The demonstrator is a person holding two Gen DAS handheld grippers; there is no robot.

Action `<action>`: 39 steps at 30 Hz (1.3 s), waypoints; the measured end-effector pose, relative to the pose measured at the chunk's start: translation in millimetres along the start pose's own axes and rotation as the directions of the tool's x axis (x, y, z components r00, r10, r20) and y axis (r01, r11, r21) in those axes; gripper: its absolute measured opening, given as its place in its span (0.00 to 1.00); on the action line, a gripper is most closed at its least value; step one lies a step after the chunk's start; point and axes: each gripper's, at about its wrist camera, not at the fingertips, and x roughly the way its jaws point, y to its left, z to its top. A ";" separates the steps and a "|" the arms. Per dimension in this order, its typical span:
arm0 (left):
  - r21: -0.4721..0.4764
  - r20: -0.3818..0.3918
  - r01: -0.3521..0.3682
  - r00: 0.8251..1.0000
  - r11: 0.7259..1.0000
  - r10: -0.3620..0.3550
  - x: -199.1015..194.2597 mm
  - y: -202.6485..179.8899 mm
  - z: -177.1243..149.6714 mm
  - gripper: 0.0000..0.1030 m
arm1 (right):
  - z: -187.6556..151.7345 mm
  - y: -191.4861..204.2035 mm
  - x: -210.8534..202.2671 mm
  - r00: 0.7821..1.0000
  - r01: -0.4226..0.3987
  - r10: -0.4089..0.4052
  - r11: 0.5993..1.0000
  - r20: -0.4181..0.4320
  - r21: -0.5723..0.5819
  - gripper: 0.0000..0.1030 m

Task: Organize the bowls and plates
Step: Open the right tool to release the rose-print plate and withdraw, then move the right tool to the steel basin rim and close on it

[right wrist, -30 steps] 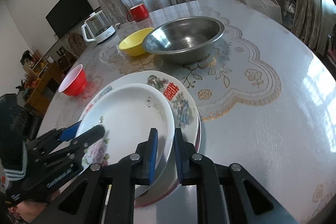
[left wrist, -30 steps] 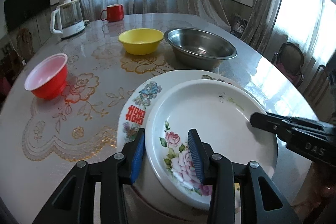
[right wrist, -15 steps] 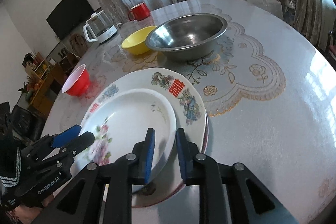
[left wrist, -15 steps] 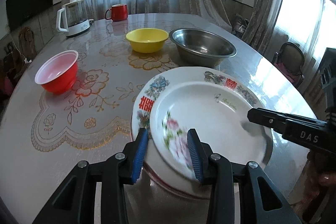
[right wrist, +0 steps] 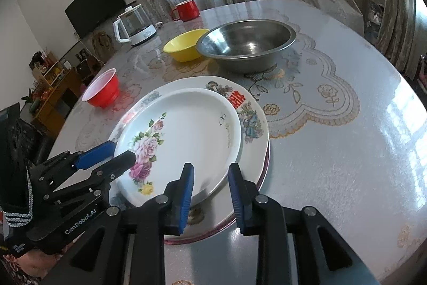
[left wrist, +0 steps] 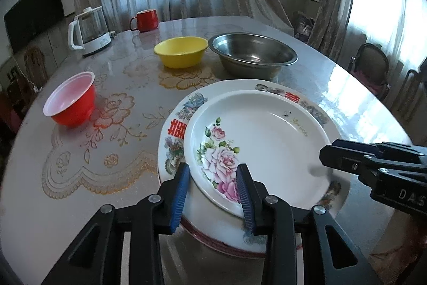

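Plates: the rose-patterned plate (left wrist: 256, 146) lies nested on the larger red-character plate (left wrist: 292, 98), so that stack looks done.

Left gripper (left wrist: 212, 191): jaws straddle the near rim of the rose plate, one blue pad under its edge and one over it. The gap looks wider than the rim, but whether the pads bear on it cannot be told.

Right gripper (right wrist: 210, 190): jaws are opening, with the near rim of the rose plate between them. The pads stand visibly apart from the rim, so this reads as a release.

Bowls left to do, by judgement: the steel bowl (right wrist: 246, 43) and the yellow bowl (right wrist: 185, 44) sit side by side well ahead of both grippers. The red bowl (left wrist: 70, 100) stands alone, ahead and to the left of the left gripper. None are nested.

Edges and room: the plate stack sits close to the near edge of the round table (right wrist: 347, 151). To the right of the right gripper the tabletop is bare and glossy, with good room for sliding. The kettle (left wrist: 89, 31) and red mug (left wrist: 144, 20) stand beyond the bowls, toward the table's far edge.
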 end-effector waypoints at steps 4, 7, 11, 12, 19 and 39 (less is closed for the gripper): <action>-0.029 -0.005 0.014 1.000 0.999 -0.014 -5.8 1.6 -2.9 0.42 | -2.7 -7.2 -2.4 0.998 -0.062 0.062 0.997 -0.001 0.042 0.29; -0.028 -0.006 -0.017 1.000 0.999 0.017 -10.1 -2.2 -2.9 0.58 | -5.0 -5.5 -3.2 0.998 -0.070 0.070 0.997 0.011 0.034 0.33; -0.039 0.002 -0.039 0.999 0.998 0.039 -14.7 -2.5 -2.5 0.69 | -7.4 -1.3 -4.1 0.998 -0.064 0.063 0.998 0.020 0.021 0.34; -0.042 0.006 -0.042 0.999 0.998 0.043 -16.4 -2.1 -2.6 0.72 | -8.3 -2.0 -4.6 0.997 -0.073 0.072 0.997 0.020 0.029 0.34; -0.074 0.009 -0.070 0.997 0.995 0.070 -22.3 3.7 -0.8 0.82 | -14.1 -5.6 -18.5 0.994 -0.084 0.080 0.995 0.080 0.046 0.34; -0.035 0.031 -0.070 0.997 0.997 0.071 -23.8 -8.7 30.2 0.91 | 10.0 -31.9 -25.5 0.991 -0.025 0.015 0.997 0.133 0.076 0.34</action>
